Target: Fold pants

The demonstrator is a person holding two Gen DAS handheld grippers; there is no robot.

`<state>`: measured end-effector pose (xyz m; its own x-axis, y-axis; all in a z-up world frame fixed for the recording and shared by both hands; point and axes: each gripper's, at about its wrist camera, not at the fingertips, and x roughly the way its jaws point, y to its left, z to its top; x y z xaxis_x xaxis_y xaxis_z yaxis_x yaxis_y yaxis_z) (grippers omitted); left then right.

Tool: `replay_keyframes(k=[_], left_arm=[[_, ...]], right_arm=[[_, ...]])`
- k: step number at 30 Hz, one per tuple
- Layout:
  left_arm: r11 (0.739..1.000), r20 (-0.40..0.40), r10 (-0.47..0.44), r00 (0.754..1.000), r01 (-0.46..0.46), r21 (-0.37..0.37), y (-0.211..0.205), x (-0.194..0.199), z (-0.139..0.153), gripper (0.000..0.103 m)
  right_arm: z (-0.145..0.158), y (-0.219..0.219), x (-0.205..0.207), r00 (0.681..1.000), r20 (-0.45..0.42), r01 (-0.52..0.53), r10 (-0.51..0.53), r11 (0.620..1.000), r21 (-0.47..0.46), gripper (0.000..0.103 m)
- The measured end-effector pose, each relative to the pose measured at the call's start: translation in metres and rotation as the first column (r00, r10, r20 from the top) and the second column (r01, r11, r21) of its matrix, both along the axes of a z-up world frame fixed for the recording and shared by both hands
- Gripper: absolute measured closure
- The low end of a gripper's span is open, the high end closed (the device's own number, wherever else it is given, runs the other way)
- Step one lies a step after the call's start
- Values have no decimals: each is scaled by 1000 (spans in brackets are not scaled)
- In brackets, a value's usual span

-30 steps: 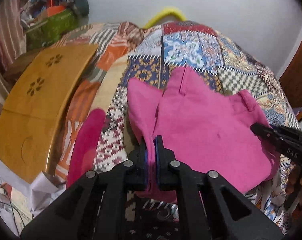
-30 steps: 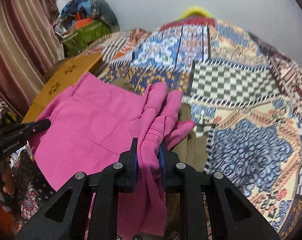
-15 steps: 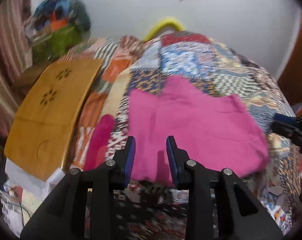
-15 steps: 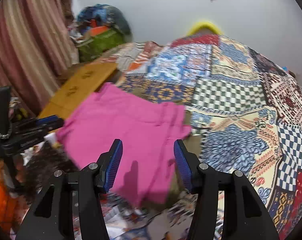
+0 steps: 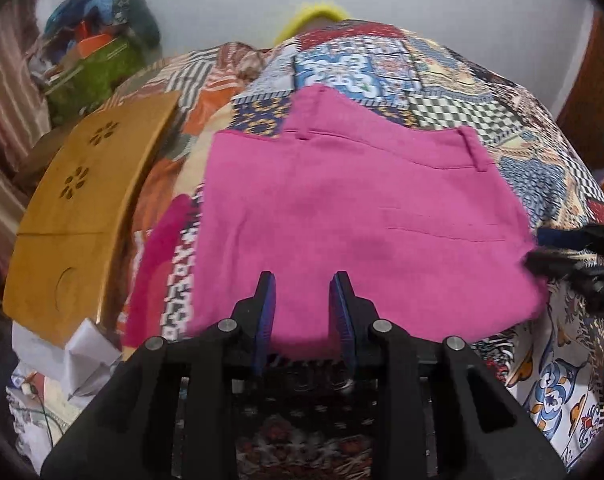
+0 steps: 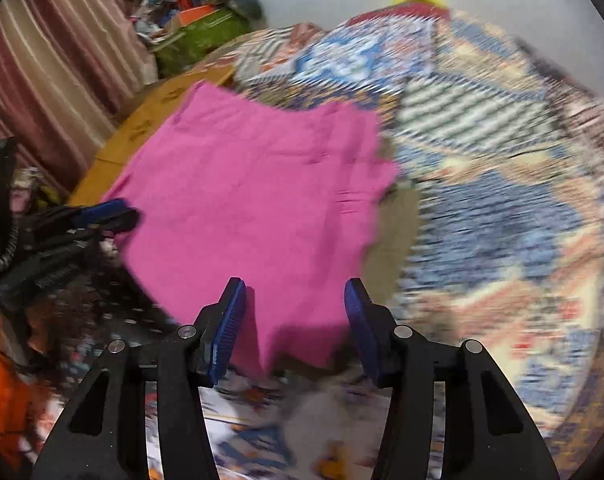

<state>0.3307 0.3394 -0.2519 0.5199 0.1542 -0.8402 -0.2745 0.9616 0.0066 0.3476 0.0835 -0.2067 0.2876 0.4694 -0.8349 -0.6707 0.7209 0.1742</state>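
The pink pants (image 5: 353, 216) lie folded flat on the patchwork bed (image 5: 441, 80), both the left gripper (image 5: 303, 308) and right gripper (image 6: 296, 320) released and empty above the near edge, so the fold looks finished, perhaps needing smoothing.

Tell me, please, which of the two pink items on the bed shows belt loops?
The wide folded pink pants in the middle of the quilt: belt loops show along their far edge. The narrow darker pink strip to their left shows none.

A patchwork quilt (image 5: 401, 68) covers the bed. Left of the quilt lies a wooden board (image 5: 82, 208) with flower cutouts; behind the board, a green bag (image 5: 98, 72) and striped curtain (image 6: 54, 60).
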Motion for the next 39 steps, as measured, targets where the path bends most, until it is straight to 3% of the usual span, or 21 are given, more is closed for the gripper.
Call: replay_keyframes(k=[2,6,10,15,20,26,31,35,38,39], left_arm=[[999,2,32,999,-32,17,5,-6,8,72],[999,68,54,996,-54,-8,3,-26,41,72],[999,161,34,986,-36,9,-19,-54,90,72],[1000,295,-14,955,7,23,-59,-94,158,72],[996,439,-82,895,65,55,-108,-154,226,69],[989,577,-126,807,57,137,-158,-230,282,56],[986,650,-152,744,66,155,-191,-283,308,44],[979,680,-166,714,35,202,-214,-313,314,39],[973,698,-175,694,16,228,-229,-332,317,29],[973,703,-176,689,15,230,-232,-337,318,24]], right_arm=[[12,-13,-2,999,42,22,-22,1000,-4,56],[52,-52,-10,993,92,69,-77,994,88,54],[103,-82,-32,980,157,95,-126,977,192,54],[162,-108,-74,953,260,73,-156,950,302,54],[207,-126,-123,929,339,9,-148,926,378,54],[253,-154,-188,889,434,-71,-147,891,447,54],[273,-170,-234,854,496,-126,-160,861,494,54],[276,-178,-258,843,511,-154,-169,834,531,54],[274,-181,-270,832,523,-157,-185,826,542,53],[272,-180,-271,828,527,-155,-192,825,543,48]])
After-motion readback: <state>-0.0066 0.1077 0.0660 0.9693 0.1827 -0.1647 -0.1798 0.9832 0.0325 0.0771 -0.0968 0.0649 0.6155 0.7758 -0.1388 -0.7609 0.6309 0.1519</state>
